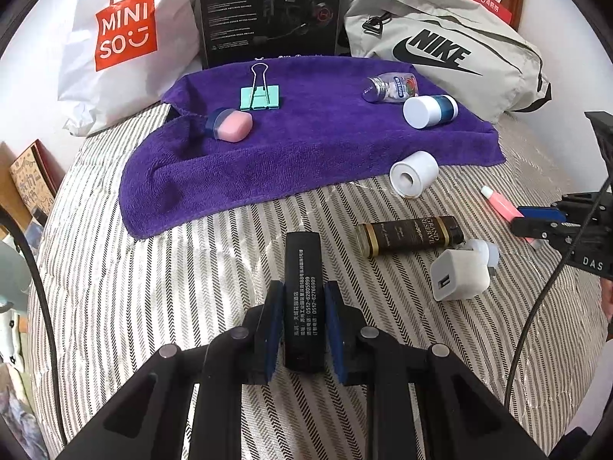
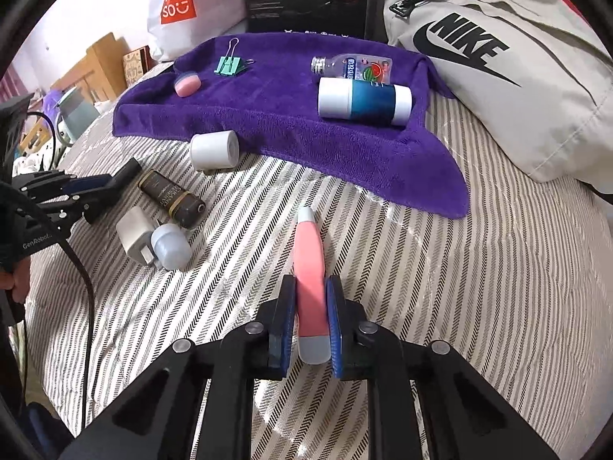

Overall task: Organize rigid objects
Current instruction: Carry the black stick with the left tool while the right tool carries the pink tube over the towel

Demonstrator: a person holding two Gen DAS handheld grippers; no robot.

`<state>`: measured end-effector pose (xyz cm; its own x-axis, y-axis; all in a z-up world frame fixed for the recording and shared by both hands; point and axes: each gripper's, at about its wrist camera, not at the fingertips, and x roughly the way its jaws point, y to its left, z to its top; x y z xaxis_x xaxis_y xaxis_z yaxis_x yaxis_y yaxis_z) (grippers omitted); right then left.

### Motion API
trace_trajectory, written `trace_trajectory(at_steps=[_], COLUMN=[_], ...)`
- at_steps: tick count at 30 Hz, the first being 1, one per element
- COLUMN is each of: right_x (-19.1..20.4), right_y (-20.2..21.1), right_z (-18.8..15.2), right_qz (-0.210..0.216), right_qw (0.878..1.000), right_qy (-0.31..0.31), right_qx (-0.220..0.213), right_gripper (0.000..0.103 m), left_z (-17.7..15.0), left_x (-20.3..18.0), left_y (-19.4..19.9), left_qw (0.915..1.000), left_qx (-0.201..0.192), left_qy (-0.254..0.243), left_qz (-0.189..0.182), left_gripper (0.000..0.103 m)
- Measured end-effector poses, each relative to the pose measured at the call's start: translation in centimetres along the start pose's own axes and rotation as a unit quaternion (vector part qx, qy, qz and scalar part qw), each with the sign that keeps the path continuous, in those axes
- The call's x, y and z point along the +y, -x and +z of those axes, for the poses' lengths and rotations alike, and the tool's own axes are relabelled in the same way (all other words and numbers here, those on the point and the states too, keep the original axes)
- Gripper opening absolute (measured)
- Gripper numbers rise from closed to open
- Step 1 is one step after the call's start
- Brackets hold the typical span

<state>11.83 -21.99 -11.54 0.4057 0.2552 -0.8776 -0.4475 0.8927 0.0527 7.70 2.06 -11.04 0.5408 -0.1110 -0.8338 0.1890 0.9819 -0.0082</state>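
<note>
Lying capped: blue-banded bottle [image 2: 364, 101], towel [image 2: 345, 145].

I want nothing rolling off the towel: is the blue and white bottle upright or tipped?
Tipped. The blue and white bottle lies on its side on the purple towel, white cap pointing left in the right wrist view.

The front half of the purple towel [image 1: 237, 176] lies bare. Ahead of it on the striped bed [image 1: 153, 287], the white roll [image 1: 413, 173], brown bottle [image 1: 410, 235] and white charger [image 1: 459, 274] crowd the right side.
</note>
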Motion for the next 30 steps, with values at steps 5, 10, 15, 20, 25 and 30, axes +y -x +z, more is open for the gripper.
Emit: trace_trajectory(at_steps=[5, 10, 15, 20, 25, 30], right_x=[0.9, 0.7, -0.2, -0.7, -0.7, -0.9], right_y=[-0.3, -0.3, -0.3, 0.3, 1.4, 0.5], right_z=[0.3, 0.3, 0.4, 0.2, 0.1, 0.2], right_qz=[-0.018, -0.013, 0.013, 0.021, 0.031, 0.033], right_qw=[1.000, 0.999, 1.000, 1.000, 0.999, 0.999], right_qy=[0.024, 0.029, 0.013, 0.003, -0.001, -0.002], right_qx=[-0.003, -0.004, -0.001, 0.000, -0.010, 0.003], right_gripper=[0.017, 0.017, 0.016, 0.016, 0.016, 0.016], left_z=[0.1, 0.0, -0.1, -0.2, 0.1, 0.2], left_x=[-0.1, 0.0, 0.2, 0.5, 0.7, 0.6], left_y=[-0.3, -0.4, 0.0, 0.9, 1.7, 1.7], left_qw=[1.0000, 0.9999, 0.9999, 0.9998, 0.9997, 0.9998], left_qx=[-0.005, -0.011, -0.006, -0.010, -0.016, -0.014], left_qy=[0.001, 0.006, 0.009, 0.015, 0.019, 0.017], left_qz=[0.003, 0.000, -0.001, 0.000, -0.003, -0.002], left_gripper=[0.021, 0.021, 0.021, 0.021, 0.021, 0.021])
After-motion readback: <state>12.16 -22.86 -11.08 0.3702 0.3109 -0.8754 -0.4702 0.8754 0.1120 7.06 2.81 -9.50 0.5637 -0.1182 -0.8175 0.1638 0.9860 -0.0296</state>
